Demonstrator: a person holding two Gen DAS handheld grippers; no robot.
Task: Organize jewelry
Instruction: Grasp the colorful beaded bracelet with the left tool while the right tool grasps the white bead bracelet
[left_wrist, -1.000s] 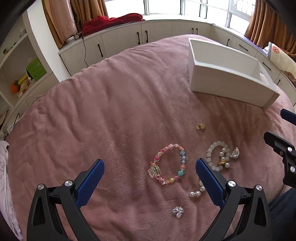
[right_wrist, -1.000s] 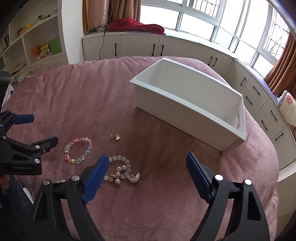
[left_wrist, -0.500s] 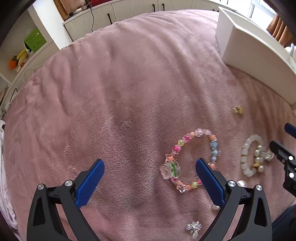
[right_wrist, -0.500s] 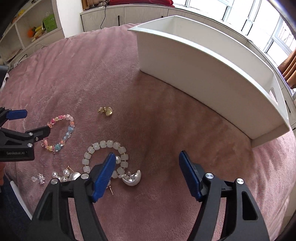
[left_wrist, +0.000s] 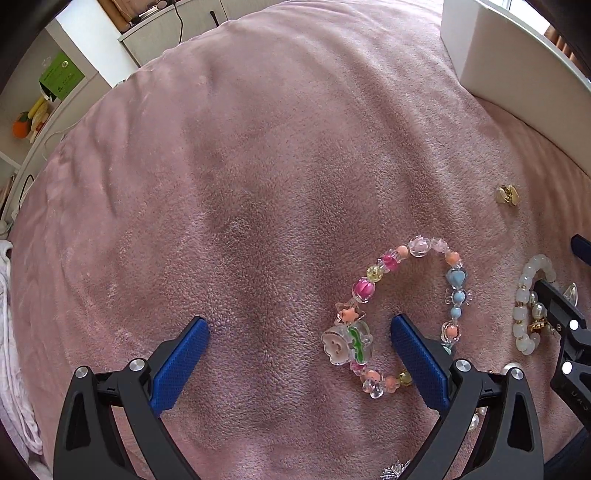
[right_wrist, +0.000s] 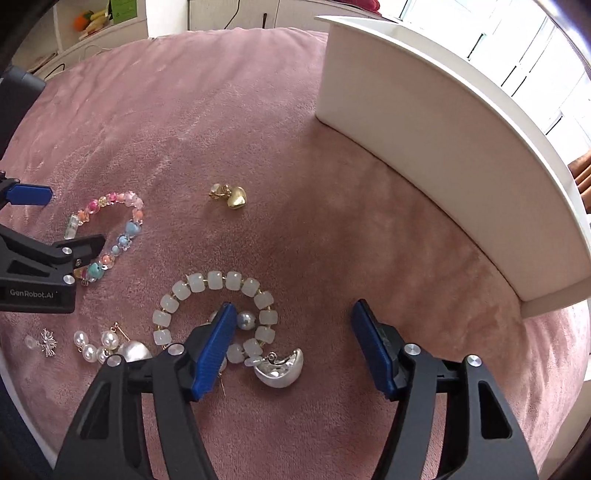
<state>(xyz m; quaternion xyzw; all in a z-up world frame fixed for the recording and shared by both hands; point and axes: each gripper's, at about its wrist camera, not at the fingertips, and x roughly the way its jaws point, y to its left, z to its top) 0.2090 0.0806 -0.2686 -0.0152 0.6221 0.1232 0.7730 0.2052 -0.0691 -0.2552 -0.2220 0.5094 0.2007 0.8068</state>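
With jaws spread and just closing on nothing, the right gripper straddles the white bead bracelet lying on the pink blanket; light, limp, smooth-beaded, it is probably best pinched across one strand; left gripper likewise spread.

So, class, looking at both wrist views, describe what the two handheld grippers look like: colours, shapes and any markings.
Both match. The left gripper and right gripper each have two matte black, angular plastic fingers with triangular cut-outs and silver screw heads. Each finger ends in a flat blue pad with a fine ribbed texture. The left gripper's black body carries white lettering, "GenRobot.AI". No cables or sleeves show.
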